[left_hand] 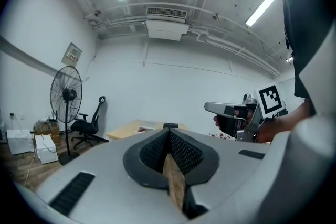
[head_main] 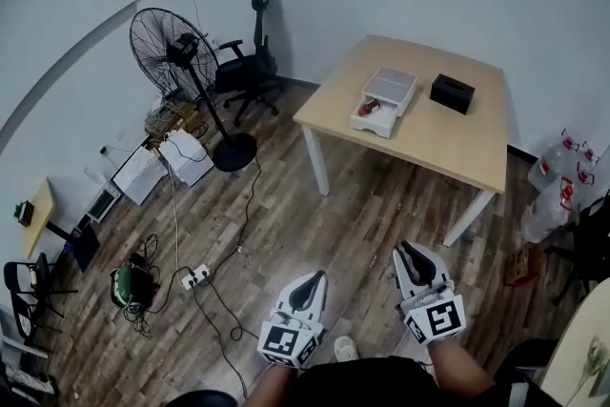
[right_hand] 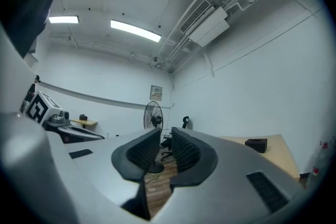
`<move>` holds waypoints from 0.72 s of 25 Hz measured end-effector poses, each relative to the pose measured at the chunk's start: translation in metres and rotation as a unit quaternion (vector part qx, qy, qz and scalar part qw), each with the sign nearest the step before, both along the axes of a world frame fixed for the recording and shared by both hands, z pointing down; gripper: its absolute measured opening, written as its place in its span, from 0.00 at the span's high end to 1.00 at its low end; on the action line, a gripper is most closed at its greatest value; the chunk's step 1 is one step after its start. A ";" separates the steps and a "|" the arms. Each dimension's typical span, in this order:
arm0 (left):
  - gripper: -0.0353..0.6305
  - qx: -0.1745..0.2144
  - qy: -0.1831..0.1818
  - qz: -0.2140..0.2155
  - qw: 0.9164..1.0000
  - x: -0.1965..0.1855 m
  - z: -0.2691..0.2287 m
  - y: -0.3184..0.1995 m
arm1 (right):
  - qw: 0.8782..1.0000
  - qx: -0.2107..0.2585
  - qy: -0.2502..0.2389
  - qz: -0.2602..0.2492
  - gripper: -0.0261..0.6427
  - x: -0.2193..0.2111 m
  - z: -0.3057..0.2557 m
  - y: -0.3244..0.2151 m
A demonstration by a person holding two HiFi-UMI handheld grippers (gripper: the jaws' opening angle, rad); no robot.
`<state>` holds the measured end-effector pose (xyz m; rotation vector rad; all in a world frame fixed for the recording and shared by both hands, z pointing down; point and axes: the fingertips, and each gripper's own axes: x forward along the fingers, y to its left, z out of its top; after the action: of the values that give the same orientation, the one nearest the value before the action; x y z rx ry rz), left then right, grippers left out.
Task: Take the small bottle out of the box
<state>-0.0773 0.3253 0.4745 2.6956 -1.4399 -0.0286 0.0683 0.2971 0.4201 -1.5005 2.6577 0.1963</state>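
The task has not really begun: the person stands on the wooden floor (head_main: 381, 205), well apart from the light wooden surface (head_main: 448, 148) at the far right, and both grippers are low and near the body. The left gripper (head_main: 307, 281) has its jaws closed together, tips touching, with nothing between them. The right gripper (head_main: 409, 253) has its jaws only a narrow slit apart. Through the slit only the floor and the room show, so it is empty too. The white box (head_main: 393, 83) lies on the far left part of the surface, with a black box (head_main: 452, 93) near it on the right. Its lower part seems pulled out toward the near side, and a small reddish thing (head_main: 370, 109) lies in it. Whether this is the small bottle I cannot tell, because it is too small from here. The step in hand, as I judge, is the approach. To do it well, the person should walk to the near left edge of the surface, keeping away from the cables (head_main: 205, 286) on the floor at the left. The jaws of one gripper should be opened wide before reaching in. I think it is better to steady the box with the other gripper, because a light box can slide. Then the bottle can be taken by its body and lifted straight up, clear of the box wall.
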 end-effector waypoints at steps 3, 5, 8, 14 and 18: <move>0.93 0.006 -0.001 0.003 1.000 -0.014 0.000 -0.013 | 1.000 0.002 0.011 0.010 0.61 -0.007 0.005 -0.014; 0.93 0.007 -0.001 0.004 1.000 -0.023 0.001 -0.018 | 1.000 0.005 0.017 0.019 0.45 -0.011 0.007 -0.022; 0.93 0.002 0.004 0.002 1.000 -0.033 0.005 -0.027 | 0.999 0.005 0.023 0.027 0.12 -0.018 0.008 -0.037; 0.93 -0.004 0.000 -0.001 1.000 -0.042 0.011 -0.053 | 0.999 0.001 0.033 0.023 0.08 -0.026 0.014 -0.066; 0.93 -0.011 -0.004 -0.004 1.000 -0.046 0.017 -0.078 | 0.999 -0.005 0.038 0.021 0.08 -0.028 0.020 -0.091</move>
<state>-0.1228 0.2476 0.4916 2.6754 -1.4445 -0.0038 0.0404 0.2057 0.4402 -1.5839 2.6914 0.2478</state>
